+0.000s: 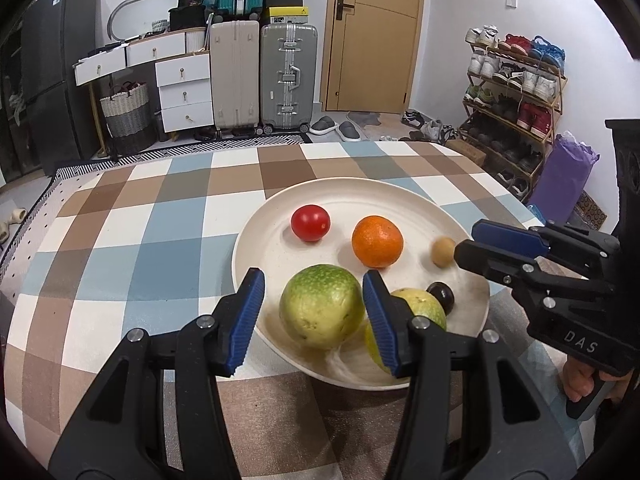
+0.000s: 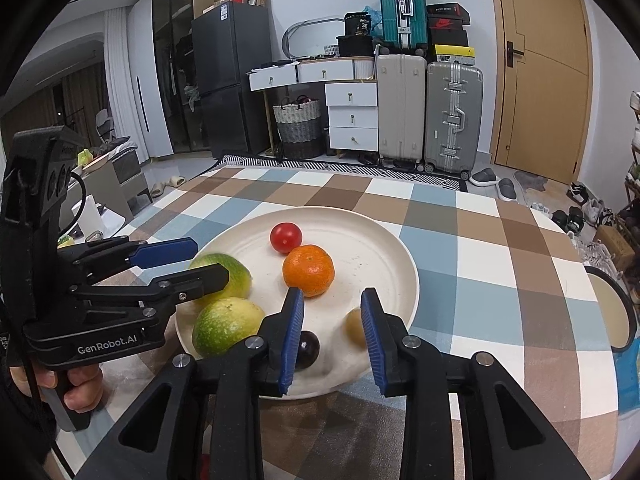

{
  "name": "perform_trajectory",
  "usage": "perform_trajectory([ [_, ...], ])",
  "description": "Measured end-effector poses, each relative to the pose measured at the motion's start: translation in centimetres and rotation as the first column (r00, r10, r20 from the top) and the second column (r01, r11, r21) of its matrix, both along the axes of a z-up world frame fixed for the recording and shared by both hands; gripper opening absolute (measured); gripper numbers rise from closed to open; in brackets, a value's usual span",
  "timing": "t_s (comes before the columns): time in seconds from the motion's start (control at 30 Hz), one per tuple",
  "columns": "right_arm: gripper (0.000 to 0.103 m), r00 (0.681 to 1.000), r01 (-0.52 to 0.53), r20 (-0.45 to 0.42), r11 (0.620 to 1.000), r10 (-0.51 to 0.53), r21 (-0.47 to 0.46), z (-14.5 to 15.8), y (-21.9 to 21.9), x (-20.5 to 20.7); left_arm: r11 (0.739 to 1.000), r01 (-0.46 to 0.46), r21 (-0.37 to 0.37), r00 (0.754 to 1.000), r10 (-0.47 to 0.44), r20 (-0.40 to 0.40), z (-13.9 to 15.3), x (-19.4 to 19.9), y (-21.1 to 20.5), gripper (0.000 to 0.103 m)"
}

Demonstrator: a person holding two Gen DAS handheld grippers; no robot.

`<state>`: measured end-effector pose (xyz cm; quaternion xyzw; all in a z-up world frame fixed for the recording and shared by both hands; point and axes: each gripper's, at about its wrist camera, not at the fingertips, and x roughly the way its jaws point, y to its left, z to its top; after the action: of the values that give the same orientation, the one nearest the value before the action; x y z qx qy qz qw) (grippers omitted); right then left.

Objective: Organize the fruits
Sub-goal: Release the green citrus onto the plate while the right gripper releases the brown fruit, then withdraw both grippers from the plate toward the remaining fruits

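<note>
Cream-coloured round plastic plate [image 1: 256,240] on a table under a blue, brown and white checked cloth [image 1: 140,240]; on it a small red tomato [image 1: 310,222], a round orange mandarin [image 1: 377,241] just beside, a small tan oval fruit [image 1: 443,252] near the right rim, a dark glossy round fruit [image 1: 440,296], and two green-yellow speckled fruits: the larger one [image 1: 320,312] at the near rim, the smaller one [image 1: 420,304] touching it and half hidden behind a finger.

Left gripper [image 1: 313,278] angled down over the near rim, jaws part open and straddling the larger green-yellow fruit; right pad at the fruit's edge, a clear gap at the left pad, so not clamped.

Right gripper [image 2: 332,296] likewise tilted down at the plate, jaws only narrowly parted, nothing between the pads; dark fruit just behind the left pad, tan fruit behind the right.

Seen only from the left wrist: a wooden shoe rack [image 1: 516,92] and the right hand [image 1: 580,380] on its grip; only from the right wrist: a tall dark fridge [image 2: 228,80] and the left hand [image 2: 76,392] round its handle.
</note>
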<state>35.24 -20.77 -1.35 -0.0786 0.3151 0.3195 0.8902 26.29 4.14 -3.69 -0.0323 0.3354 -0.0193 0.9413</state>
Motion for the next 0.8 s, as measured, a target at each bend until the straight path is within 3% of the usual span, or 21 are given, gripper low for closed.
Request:
perform_trajectory([
  [0.1,0.038,1.000,-0.002,0.019,1.000,0.002,0.004,0.2,0.0,-0.3,1.000,-0.010,0.002,1.000,0.010,0.002,0.1,-0.1,0.2,0.054],
  [0.27,0.067,0.999,0.014,0.052,1.000,-0.014,0.010,0.5,-0.2,-0.6,0.999,-0.052,0.009,0.998,0.051,0.036,0.5,-0.8,0.6,0.078],
  [0.33,0.084,0.998,0.029,0.063,0.999,-0.030,0.015,0.6,-0.4,-0.7,0.998,-0.060,0.005,0.997,0.060,0.039,0.6,-1.2,0.7,0.086],
  [0.43,0.089,0.997,0.038,0.061,0.999,-0.039,0.024,0.6,-0.9,-0.9,0.998,-0.066,-0.012,0.997,0.066,0.043,0.7,-1.9,1.0,0.090],
  [0.47,0.091,0.998,0.038,0.047,0.999,-0.039,0.020,0.5,-1.0,-0.9,0.997,-0.073,-0.022,0.996,0.074,0.051,0.7,-2.4,1.2,0.093],
  [0.5,0.095,0.999,0.038,0.036,0.999,-0.038,0.019,0.4,-1.1,-1.0,0.996,-0.080,-0.032,0.995,0.082,0.058,0.8,-2.8,1.4,0.103],
  [0.6,0.102,0.997,0.055,0.052,0.997,-0.057,0.049,0.7,-1.9,-1.5,0.995,-0.088,-0.052,0.992,0.092,0.083,1.1,-4.1,1.7,0.102],
  [0.8,0.103,0.996,0.038,0.073,0.997,-0.043,0.071,1.0,-2.5,-2.5,0.996,-0.083,-0.026,0.992,0.085,0.094,1.4,-5.8,0.8,0.102],
])
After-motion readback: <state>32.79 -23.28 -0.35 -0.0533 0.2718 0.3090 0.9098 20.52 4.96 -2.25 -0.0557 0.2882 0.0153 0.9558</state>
